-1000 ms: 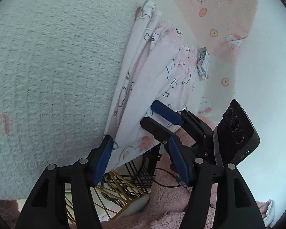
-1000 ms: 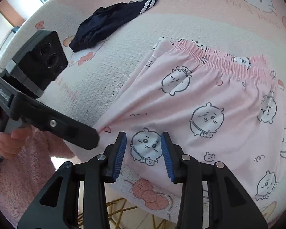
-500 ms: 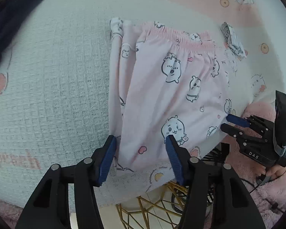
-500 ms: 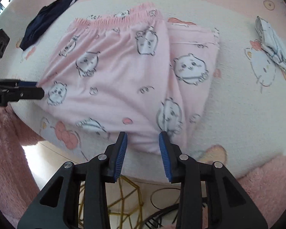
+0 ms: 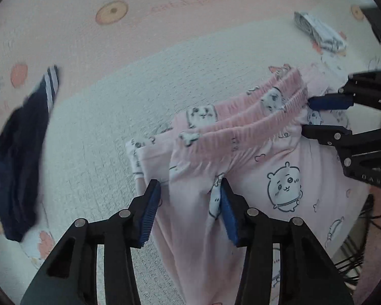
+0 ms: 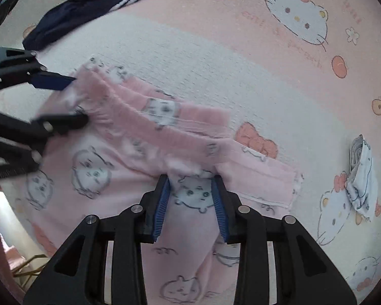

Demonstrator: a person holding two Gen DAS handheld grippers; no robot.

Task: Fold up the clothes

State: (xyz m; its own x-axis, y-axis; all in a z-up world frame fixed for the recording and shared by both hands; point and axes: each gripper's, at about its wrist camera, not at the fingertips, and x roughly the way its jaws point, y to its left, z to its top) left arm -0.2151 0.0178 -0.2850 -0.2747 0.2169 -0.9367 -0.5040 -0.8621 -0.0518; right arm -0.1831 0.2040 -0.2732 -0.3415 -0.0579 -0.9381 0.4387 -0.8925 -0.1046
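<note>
Pink pants [image 5: 256,132] with cartoon prints lie folded lengthwise on the bed, their ribbed waistband [image 6: 165,127] across the middle. In the left wrist view my left gripper [image 5: 189,214] points down over the left part just below the waistband. Its jaws are closing with pink cloth between the pads, and gaps still show. My right gripper [image 6: 190,208] straddles the cloth below the right part of the waistband, its pads apart. Each gripper also shows in the other view: the right gripper [image 5: 307,115] at one waistband end, the left gripper [image 6: 78,99] at the other.
A navy garment [image 5: 17,157] with white stripes [image 6: 71,17] lies to the left. A small folded white and grey piece [image 5: 320,33] lies to the right [image 6: 360,178]. The cat-print bed cover [image 6: 241,63] runs behind. Beyond the bed's near edge are cables [image 5: 355,267] and a gold wire frame [image 6: 28,267].
Both grippers have swung from the bed's near edge and the pants' lower end up to the waistband. The left jaws have narrowed. The pants still lie on the bed.
</note>
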